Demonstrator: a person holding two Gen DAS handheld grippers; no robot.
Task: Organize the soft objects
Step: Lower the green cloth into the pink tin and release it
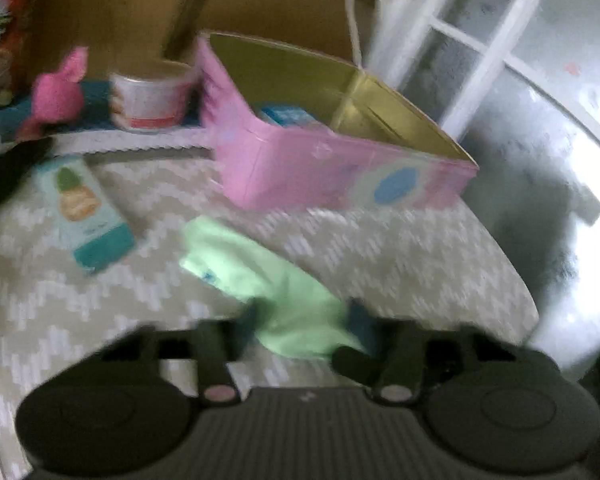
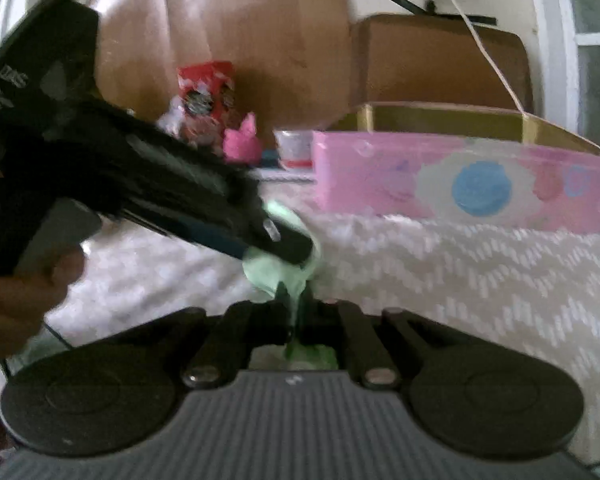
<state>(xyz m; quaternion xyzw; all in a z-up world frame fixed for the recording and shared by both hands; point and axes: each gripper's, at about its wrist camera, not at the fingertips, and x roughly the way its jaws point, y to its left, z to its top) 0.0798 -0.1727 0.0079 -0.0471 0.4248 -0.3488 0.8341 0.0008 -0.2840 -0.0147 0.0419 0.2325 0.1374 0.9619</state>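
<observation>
Cardboard boxes and a white-framed window are filling the background behind a surface covered in a grey-and-white zigzag cloth point(image 1: 400, 252); it could be a desk or a bed, and the blurred views are not settling which.

A pale green cloth point(image 1: 260, 276) is stretching between both tools. From the left wrist view, the left hand-held gripper point(image 1: 300, 320) is sitting with its fingers on either side of the near end of the cloth, apparently pinching it, though motion blur is softening the contact. From the right wrist view, the right hand-held gripper point(image 2: 296, 308) is pressed together on a thin fold of the same cloth, which is bunching out behind the fingers.

A pink box point(image 1: 324, 168) with a yellow inside is standing open beyond the cloth, with something blue already lying in it. A pink plush toy point(image 1: 60, 92), a white tub point(image 1: 152, 100), a red packet point(image 2: 206, 96) and a teal pineapple-printed pack point(image 1: 84, 216) are resting further left.

The cloth is looking light, limp and easily crumpled, so it will likely sag and slip wherever it is not supported. Holding it by two separated edges or corners, as is happening now, seems the sensible way to keep it spread for folding or for dropping into the box.
</observation>
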